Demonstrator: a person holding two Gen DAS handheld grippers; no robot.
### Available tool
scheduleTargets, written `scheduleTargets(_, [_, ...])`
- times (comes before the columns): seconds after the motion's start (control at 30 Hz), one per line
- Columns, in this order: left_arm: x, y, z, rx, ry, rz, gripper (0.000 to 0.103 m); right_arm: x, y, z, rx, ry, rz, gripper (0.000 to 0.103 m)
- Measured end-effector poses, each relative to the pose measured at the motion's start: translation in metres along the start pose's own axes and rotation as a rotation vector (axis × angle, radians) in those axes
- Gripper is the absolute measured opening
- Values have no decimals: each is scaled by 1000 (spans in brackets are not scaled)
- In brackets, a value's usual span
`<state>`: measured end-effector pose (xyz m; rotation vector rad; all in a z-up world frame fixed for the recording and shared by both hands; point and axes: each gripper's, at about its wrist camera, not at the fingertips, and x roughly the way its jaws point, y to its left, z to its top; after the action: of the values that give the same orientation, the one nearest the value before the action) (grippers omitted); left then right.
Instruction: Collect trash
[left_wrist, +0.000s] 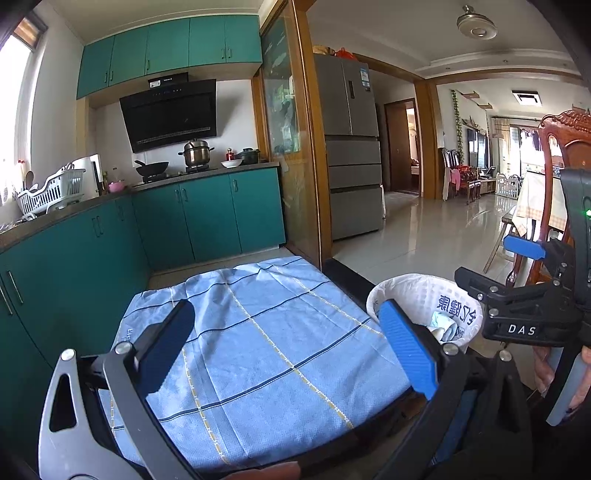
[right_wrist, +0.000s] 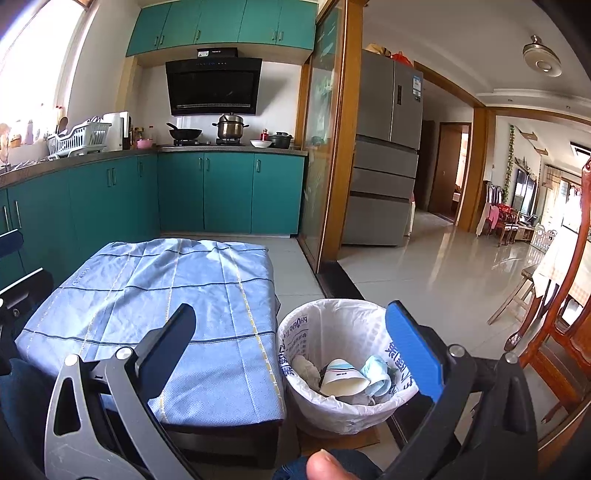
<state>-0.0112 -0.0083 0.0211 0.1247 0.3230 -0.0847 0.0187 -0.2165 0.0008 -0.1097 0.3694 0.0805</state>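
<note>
Right wrist: paper cup (right_wrist: 345, 380) in bin (right_wrist: 295, 328), between spread fingers (right_wrist: 413, 354).

Low desk (right_wrist: 155, 295) covered by cloth (right_wrist: 207, 280) stood on the floor, before the corner cabinets (right_wrist: 229, 192). Lined bin (right_wrist: 332, 417) stood on the floor just beside the desk's right edge; a paper cup (right_wrist: 341, 380) and other crumpled trash lay inside. Stove with pot (right_wrist: 229, 125) sat on the counter behind. Refrigerator (right_wrist: 384, 147) stood behind and right, past the doorframe. Chair (right_wrist: 561, 332) stood at far right.
</note>
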Motion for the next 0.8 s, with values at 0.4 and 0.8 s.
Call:
scheduleTargets(0.4, [0,-3,0,4,9,5,100,-5,-10,-3,14,-3,-10,100])
scheduleTargets(0.8, [5,-8,0,-1,27,2,100,-6,-16,-5,26,4,-26,100])
